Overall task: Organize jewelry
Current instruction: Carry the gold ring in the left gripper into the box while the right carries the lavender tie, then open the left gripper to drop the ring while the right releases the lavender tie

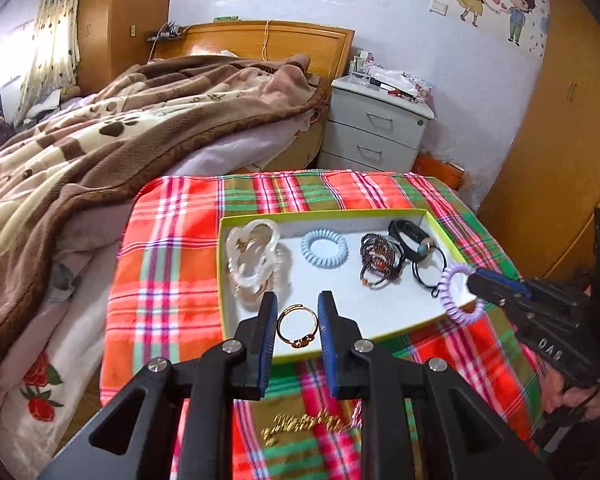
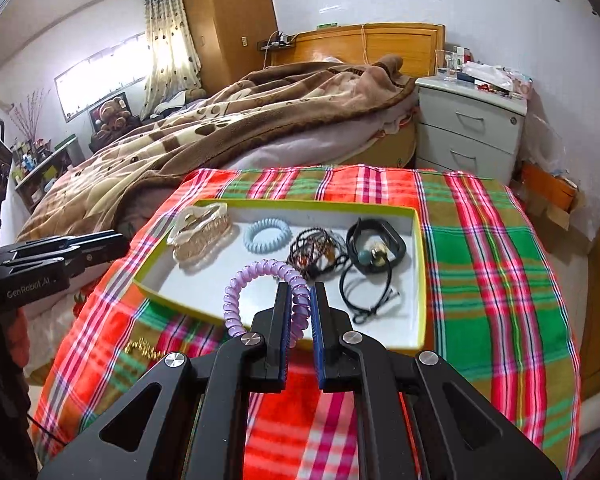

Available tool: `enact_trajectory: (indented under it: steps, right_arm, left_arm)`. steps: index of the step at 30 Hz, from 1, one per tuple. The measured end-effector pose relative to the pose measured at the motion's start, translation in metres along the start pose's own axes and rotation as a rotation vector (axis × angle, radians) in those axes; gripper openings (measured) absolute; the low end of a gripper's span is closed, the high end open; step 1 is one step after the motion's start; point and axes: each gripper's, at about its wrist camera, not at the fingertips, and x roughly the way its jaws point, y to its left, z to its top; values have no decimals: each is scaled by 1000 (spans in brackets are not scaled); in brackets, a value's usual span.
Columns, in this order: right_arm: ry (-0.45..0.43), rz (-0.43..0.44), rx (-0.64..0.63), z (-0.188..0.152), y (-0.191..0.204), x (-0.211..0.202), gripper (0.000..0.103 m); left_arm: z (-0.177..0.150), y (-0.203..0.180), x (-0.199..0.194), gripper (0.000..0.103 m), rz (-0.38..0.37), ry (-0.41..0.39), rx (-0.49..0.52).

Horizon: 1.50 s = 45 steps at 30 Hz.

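A shallow white tray with a yellow-green rim (image 1: 384, 212) (image 2: 420, 264) lies on the plaid cloth. It holds clear hair claws (image 1: 252, 256) (image 2: 200, 232), a blue coil hair tie (image 1: 324, 248) (image 2: 267, 234), dark beaded bracelets (image 1: 380, 258) (image 2: 314, 250), a black band (image 1: 414, 238) (image 2: 374, 242) and black elastic ties (image 1: 428, 274) (image 2: 366, 282). My left gripper (image 1: 298, 300) is open above the tray's near edge, with a gold ring (image 1: 297, 326) between its fingers. My right gripper (image 2: 301, 288) (image 1: 474, 280) is shut on a purple coil hair tie (image 2: 256, 280) (image 1: 456, 292), over the tray's near right part.
A gold chain (image 1: 308, 426) (image 2: 146, 350) lies on the cloth in front of the tray. The bed with a brown blanket (image 1: 100, 140) is at left. A grey nightstand (image 1: 376, 128) (image 2: 468, 128) stands behind the table.
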Motion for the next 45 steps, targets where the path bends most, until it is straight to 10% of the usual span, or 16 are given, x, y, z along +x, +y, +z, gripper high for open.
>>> enact_trajectory:
  steps: [45]
  right_arm:
    - [208, -73, -46, 0, -40, 69, 10]
  left_arm:
    - [10, -26, 114, 22, -11, 198, 38]
